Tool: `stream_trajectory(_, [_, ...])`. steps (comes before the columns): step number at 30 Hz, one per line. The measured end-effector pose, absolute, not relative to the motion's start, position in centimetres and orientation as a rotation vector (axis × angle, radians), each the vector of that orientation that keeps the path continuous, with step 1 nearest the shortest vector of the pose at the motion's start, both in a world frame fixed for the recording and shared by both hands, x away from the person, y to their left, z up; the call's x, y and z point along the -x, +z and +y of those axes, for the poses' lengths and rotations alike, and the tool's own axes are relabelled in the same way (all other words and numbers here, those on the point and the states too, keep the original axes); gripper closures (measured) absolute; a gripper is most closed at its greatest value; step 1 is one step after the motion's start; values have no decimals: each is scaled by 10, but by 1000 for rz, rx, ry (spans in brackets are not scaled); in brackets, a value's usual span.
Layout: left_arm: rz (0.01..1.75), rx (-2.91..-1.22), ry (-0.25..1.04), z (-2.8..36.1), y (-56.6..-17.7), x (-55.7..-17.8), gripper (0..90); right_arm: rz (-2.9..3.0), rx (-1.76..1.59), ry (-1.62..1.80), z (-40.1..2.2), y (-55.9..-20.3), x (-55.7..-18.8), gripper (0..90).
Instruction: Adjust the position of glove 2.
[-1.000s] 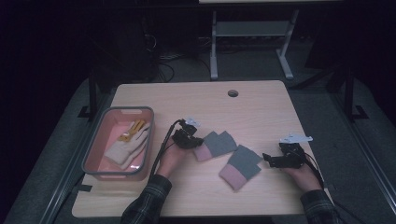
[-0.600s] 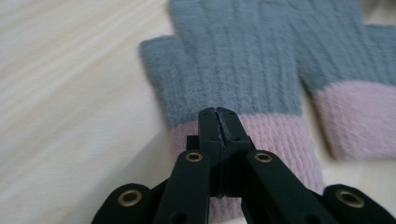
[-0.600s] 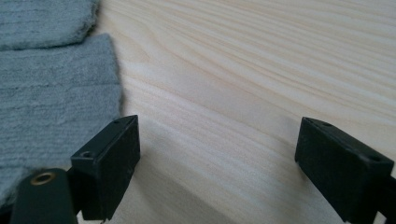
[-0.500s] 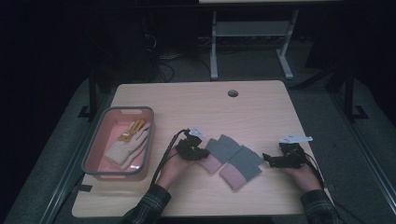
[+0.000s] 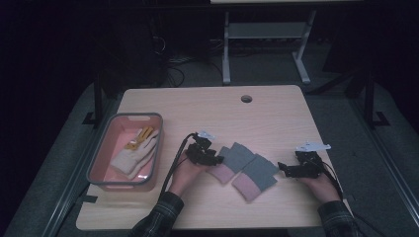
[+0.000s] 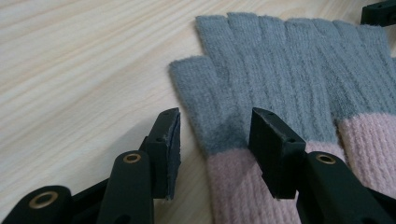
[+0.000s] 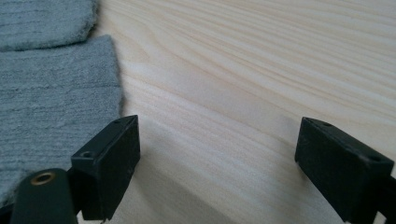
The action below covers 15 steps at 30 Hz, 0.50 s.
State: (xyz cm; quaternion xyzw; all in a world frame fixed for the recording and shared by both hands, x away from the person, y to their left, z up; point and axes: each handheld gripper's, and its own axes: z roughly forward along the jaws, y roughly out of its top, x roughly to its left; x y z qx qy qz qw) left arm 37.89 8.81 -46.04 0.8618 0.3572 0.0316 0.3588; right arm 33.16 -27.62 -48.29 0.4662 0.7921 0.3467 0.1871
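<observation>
Overhead, table: a rectangular light-wood table [image 5: 207,113] with a round cable hole [image 5: 246,98] near its far edge stands on a dark floor (a pale metal frame [image 5: 262,37] sits behind it).
Bin: a grey-rimmed pink plastic bin [image 5: 104,148] rests on the table's left part, holding cream knitted gloves [image 5: 132,157] with yellow fingertips.
Gloves on the table: two grey knitted fingerless gloves with pink cuffs lie side by side at the near centre, cuffs toward the person; the left grey-and-pink glove [image 5: 231,160] and the right grey-and-pink glove [image 5: 254,177] touch along one edge.
Person: two forearms in plaid sleeves [image 5: 158,219] enter from the bottom edge, each hand holding a black two-jaw tool.
Left gripper: the left gripper [image 5: 213,160] is at the left glove's cuff end; in the left gripper view its jaws stand apart, one on bare wood, the other over the knit where grey meets pink [image 6: 224,140] (thumb side of the glove between them, not pinched).
Right gripper: the right gripper [image 5: 282,170] sits just beside the right glove's outer edge; in the right gripper view its jaws gape wide over bare wood, the glove's grey edge [image 7: 56,112] next to one jaw, not between them.
Cables: a black cable [image 5: 175,160] trails from the left gripper toward the person.
</observation>
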Motion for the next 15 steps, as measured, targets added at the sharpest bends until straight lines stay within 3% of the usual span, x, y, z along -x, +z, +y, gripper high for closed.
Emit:
stream_trajectory(11, [903, -2224, 49, 84, -464, -377, 801, 2261, -1301, 968, -274, -481, -330, 158])
stream_trajectory(15, [916, -2202, 57, 84, -462, -376, 826, 2293, -1324, 987, -274, -473, -326, 391])
